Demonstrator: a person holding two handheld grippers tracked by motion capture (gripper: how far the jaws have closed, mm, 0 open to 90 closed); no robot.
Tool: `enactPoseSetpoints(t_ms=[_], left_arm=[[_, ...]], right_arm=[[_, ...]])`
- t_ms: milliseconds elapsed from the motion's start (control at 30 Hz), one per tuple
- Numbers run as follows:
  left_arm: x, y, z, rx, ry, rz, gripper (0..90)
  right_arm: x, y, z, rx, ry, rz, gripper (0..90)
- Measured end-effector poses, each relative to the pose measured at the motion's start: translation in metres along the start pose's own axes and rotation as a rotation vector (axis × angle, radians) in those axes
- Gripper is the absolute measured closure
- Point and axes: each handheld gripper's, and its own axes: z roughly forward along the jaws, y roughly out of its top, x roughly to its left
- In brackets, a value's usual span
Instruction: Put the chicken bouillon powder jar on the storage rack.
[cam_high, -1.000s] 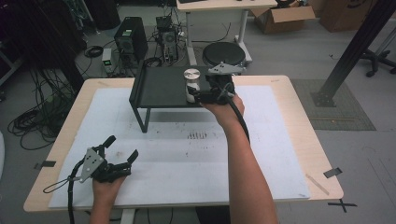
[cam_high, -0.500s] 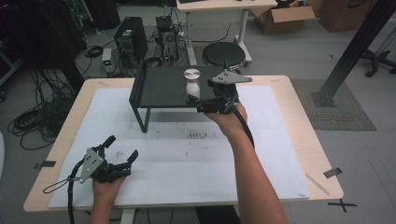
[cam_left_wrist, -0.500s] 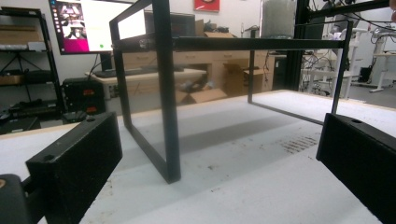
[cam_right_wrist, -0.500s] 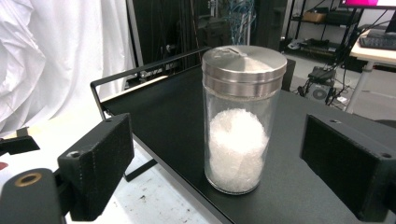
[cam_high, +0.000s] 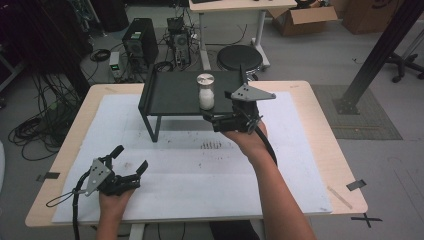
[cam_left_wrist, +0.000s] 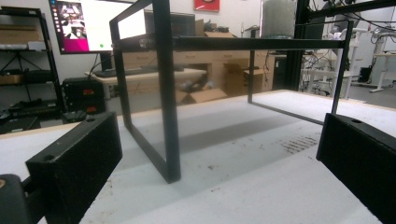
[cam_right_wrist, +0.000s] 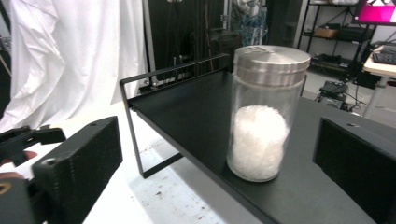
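Release step, by the look: jar (cam_high: 205, 92) stands upright on black shelf (cam_high: 170, 95); right gripper (cam_high: 212, 120), jaws just opened wide, holds nothing. Next: back away without clipping the jar. Left gripper (cam_high: 131, 159) rests agape, empty, on the table (cam_high: 300, 150). Jar's grainy white contents unidentifiable.

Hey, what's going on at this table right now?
A person is working with a hand-held gripper in each hand. A glass jar with a metal lid, partly filled with white granules, stands upright near the front edge of a black metal shelf. The right gripper sits just in front of the jar; its jaws have just been opening and now stand wide, not touching the glass. The left gripper, also open and holding nothing, rests low over the white table cover, facing the shelf.
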Motion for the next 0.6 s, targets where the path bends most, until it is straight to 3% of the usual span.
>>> enactPoseSetpoints(t_ms=[233,600], left_arm=[[0.0,0.0,0.0,0.0,0.0,0.002,0.6],[0.0,0.0,0.0,0.0,-0.001,0.004,0.7]], right_arm=[[0.007,-0.017,-0.007,-0.019,0.046,-0.019,0.1],[0.01,-0.041,-0.012,-0.021,0.067,-0.015,0.1]])
